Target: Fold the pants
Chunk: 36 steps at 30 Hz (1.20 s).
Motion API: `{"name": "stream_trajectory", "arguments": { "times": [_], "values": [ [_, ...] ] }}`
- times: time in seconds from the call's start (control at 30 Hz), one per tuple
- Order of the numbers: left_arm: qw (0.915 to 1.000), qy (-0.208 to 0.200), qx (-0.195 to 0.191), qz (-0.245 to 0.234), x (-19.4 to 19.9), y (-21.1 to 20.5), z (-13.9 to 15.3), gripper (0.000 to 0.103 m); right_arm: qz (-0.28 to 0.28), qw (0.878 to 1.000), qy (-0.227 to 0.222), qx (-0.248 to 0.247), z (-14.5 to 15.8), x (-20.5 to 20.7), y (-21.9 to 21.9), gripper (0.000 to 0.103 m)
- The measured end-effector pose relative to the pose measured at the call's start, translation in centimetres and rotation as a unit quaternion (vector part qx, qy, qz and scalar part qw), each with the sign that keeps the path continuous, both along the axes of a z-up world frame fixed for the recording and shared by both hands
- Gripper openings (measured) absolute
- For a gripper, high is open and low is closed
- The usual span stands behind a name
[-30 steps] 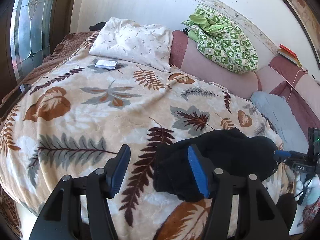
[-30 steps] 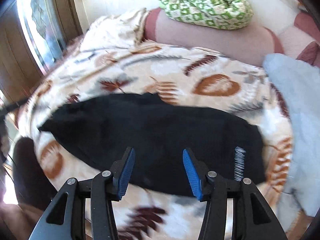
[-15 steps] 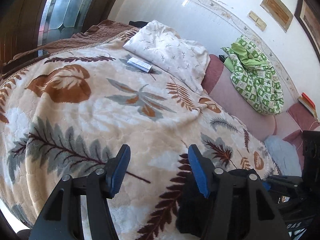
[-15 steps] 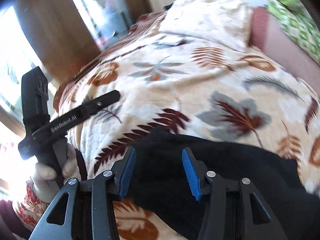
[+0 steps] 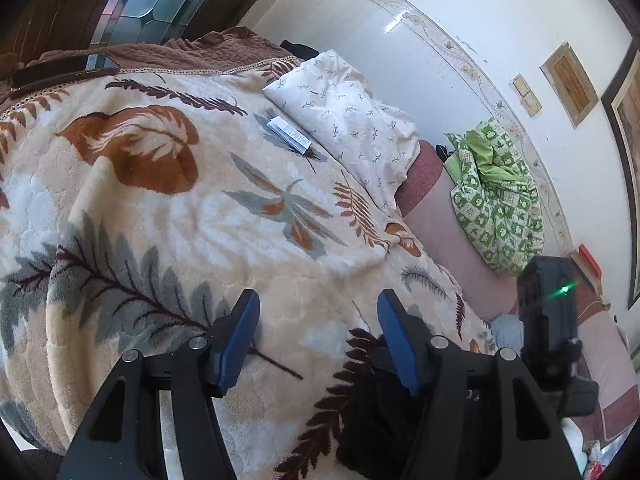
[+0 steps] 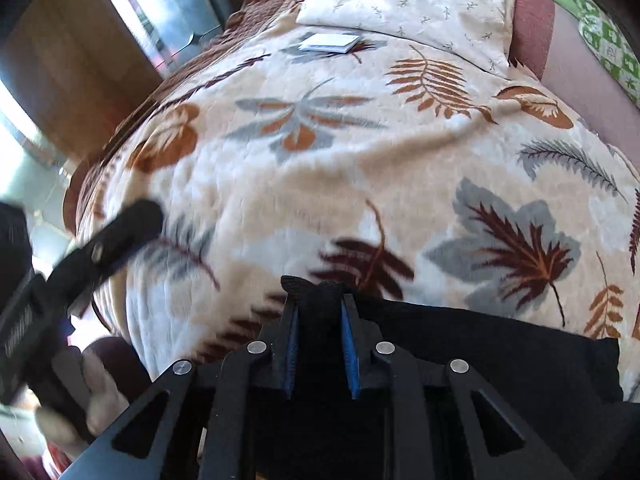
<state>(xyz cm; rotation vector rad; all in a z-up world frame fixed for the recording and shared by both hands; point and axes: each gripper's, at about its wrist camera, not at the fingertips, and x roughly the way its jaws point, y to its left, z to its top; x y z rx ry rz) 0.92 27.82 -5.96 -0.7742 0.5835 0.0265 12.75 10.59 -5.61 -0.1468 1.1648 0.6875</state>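
Black pants (image 6: 480, 352) lie across the near edge of a leaf-patterned blanket (image 6: 360, 168) on a bed. My right gripper (image 6: 319, 304) is at the pants' left end; its jaws are closing, and a bunched fold of black cloth is pinched between the blue pads. My left gripper (image 5: 318, 300) is open over bare blanket with nothing between its fingers. In the left wrist view the pants (image 5: 368, 420) sit low, behind the right finger, and the right gripper's body (image 5: 548, 312) is just beyond them. The left gripper (image 6: 100, 252) shows blurred at the left of the right wrist view.
A white pillow (image 5: 344, 120) and a small white booklet (image 5: 290, 134) lie at the head of the bed. A green quilt (image 5: 496, 200) rests on a pink bolster (image 5: 440, 220) by the wall. A grey-blue cloth (image 5: 504, 328) lies at the right. A window and wooden frame stand to the left.
My right gripper swept left along the pants to their end and closed on the cloth. My left gripper moved left off the pants and rolled, staying open.
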Motion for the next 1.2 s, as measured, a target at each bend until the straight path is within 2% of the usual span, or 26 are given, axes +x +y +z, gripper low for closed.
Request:
{"name": "stream_trajectory", "arguments": {
  "times": [0.03, 0.1, 0.17, 0.23, 0.37, 0.5, 0.6, 0.73, 0.83, 0.93, 0.97, 1.03, 1.1, 1.17, 1.2],
  "values": [
    [1.0000, -0.001, -0.003, 0.004, -0.1, 0.2, -0.1, 0.063, -0.006, 1.000, 0.014, 0.003, -0.5, 0.7, 0.6, 0.034],
    [0.9999, -0.001, -0.013, 0.008, -0.1, 0.6, -0.3, 0.064, -0.018, 0.999, 0.030, 0.023, -0.9, 1.7, 1.2, 0.038],
    [0.9998, 0.004, -0.016, 0.005, 0.0, 0.5, -0.5, 0.065, -0.030, 0.996, 0.042, 0.066, -0.6, 2.3, 1.1, 0.039],
    [0.9999, 0.007, -0.013, 0.001, 0.2, 0.3, -0.6, 0.065, -0.040, 0.995, 0.032, 0.080, 0.3, 2.1, 0.6, 0.040],
    [0.9999, 0.013, -0.003, -0.009, 0.6, -0.3, -0.7, 0.065, -0.032, 0.999, -0.028, 0.031, 1.5, -0.5, -1.5, 0.040],
    [0.9992, 0.024, -0.004, -0.031, 1.2, -1.1, -1.2, 0.065, -0.036, 0.997, -0.062, -0.022, 0.2, -5.0, -5.5, 0.040],
    [0.9986, 0.033, 0.010, -0.040, 1.4, -1.9, -1.3, 0.066, -0.067, 0.996, -0.042, -0.041, -2.1, -7.2, -9.8, 0.040],
    [0.9974, 0.040, 0.032, -0.051, 1.4, -2.9, -1.4, 0.066, -0.134, 0.991, -0.008, -0.016, -3.6, -8.7, -16.6, 0.040],
    [0.9961, 0.044, 0.048, -0.059, 1.3, -3.7, -1.3, 0.066, -0.196, 0.980, 0.013, 0.015, -3.6, -9.3, -22.8, 0.041],
    [0.9943, 0.048, 0.072, -0.061, 1.2, -4.7, -1.2, 0.066, -0.250, 0.967, 0.007, 0.041, -3.2, -9.8, -29.3, 0.039],
    [0.9938, 0.048, 0.079, -0.061, 1.2, -5.0, -1.1, 0.066, -0.275, 0.959, 0.000, 0.061, -2.8, -9.8, -32.0, 0.039],
    [0.9929, 0.049, 0.090, -0.060, 1.1, -5.5, -0.8, 0.066, -0.324, 0.943, -0.026, 0.070, -1.9, -9.8, -35.7, 0.042],
    [0.9934, 0.054, 0.080, -0.062, 1.0, -5.6, -0.8, 0.066, -0.364, 0.924, -0.052, 0.104, -1.2, -9.4, -39.6, 0.043],
    [0.9936, 0.066, 0.064, -0.067, 0.7, -5.9, -0.9, 0.066, -0.396, 0.908, -0.057, 0.126, -1.6, -8.8, -42.7, 0.045],
    [0.9930, 0.070, 0.065, -0.070, 0.3, -6.4, -0.9, 0.066, -0.405, 0.903, -0.054, 0.129, -2.2, -8.3, -44.1, 0.047]
  ]
}}
